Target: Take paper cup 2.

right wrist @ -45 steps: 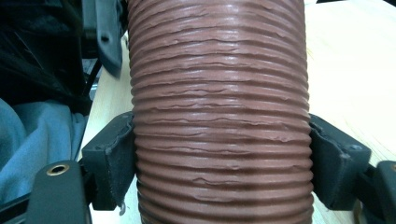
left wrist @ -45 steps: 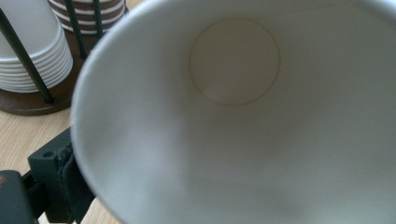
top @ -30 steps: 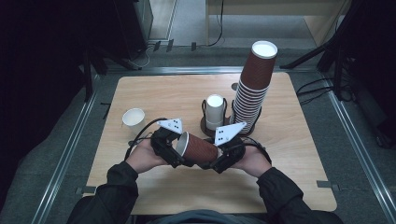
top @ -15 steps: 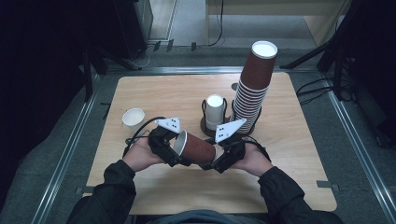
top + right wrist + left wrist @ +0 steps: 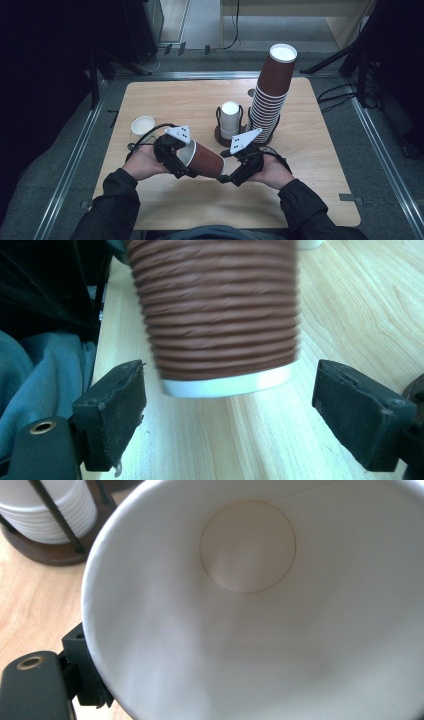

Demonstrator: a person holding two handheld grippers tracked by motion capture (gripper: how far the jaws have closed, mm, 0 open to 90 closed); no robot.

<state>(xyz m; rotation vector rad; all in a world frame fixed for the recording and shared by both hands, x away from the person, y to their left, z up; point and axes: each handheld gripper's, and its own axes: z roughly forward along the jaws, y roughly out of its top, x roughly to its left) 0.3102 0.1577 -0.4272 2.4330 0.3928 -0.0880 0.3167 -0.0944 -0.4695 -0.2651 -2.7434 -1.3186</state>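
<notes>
Left gripper (image 5: 181, 161) pinches the rim of the ribbed brown paper cup (image 5: 205, 159) lying sideways at table centre, its base toward three o'clock between the right gripper's (image 5: 231, 176) spread jaws; one-sided hold might let it droop.

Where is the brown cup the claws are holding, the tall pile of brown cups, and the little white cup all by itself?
Brown ribbed paper cup (image 5: 206, 160), high view, on its side wall.
Tall stack of brown paper cups (image 5: 272, 85), high view, on the stack's upper part.
Small white paper cup (image 5: 142, 125), high view, on its open mouth.
</notes>
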